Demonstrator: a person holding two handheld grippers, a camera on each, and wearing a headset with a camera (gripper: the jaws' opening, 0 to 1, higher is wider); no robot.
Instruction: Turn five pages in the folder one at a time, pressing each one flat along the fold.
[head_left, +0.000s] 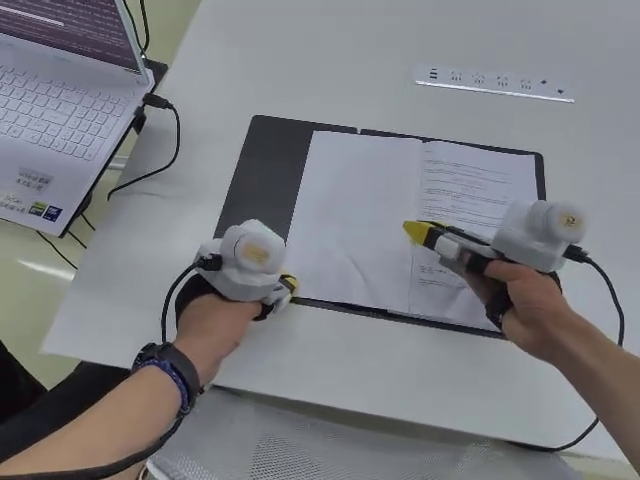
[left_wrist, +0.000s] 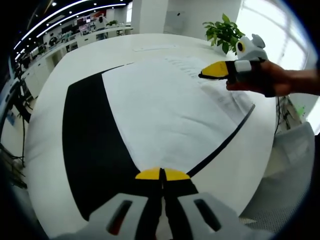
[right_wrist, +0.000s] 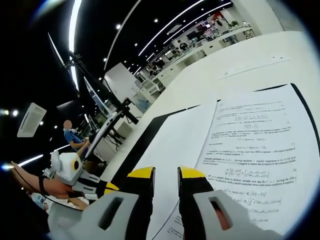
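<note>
1. The folder (head_left: 262, 170) lies open on the white table (head_left: 330, 60), its black inner cover bare at the left.
2. A blank page (head_left: 350, 210) lies face down on the left of the fold (head_left: 420, 180), and a printed page (head_left: 480, 190) lies face up on the right.
3. So at least one leaf looks turned. How many of the five are done cannot be told, since the stack under the blank page is not countable.
4. The blank page sits flat, without a visible hump at the fold, so its pressing seems finished or nearly so.
5. The left gripper (head_left: 287, 287) rests at the folder's near edge by the black cover. In the left gripper view its yellow tips (left_wrist: 161, 174) are together with nothing between them.
6. The right gripper (head_left: 418, 233) hovers low over the printed page, its tips pointing at the fold. In the right gripper view its jaws stand slightly apart and hold no paper (right_wrist: 167, 175).
7. My reading is that the next step is either a stroke along the fold or picking up the printed page's edge, and several turns likely remain.
8. A laptop (head_left: 60, 100) and a power strip (head_left: 495, 82) sit well apart from the folder.
</note>
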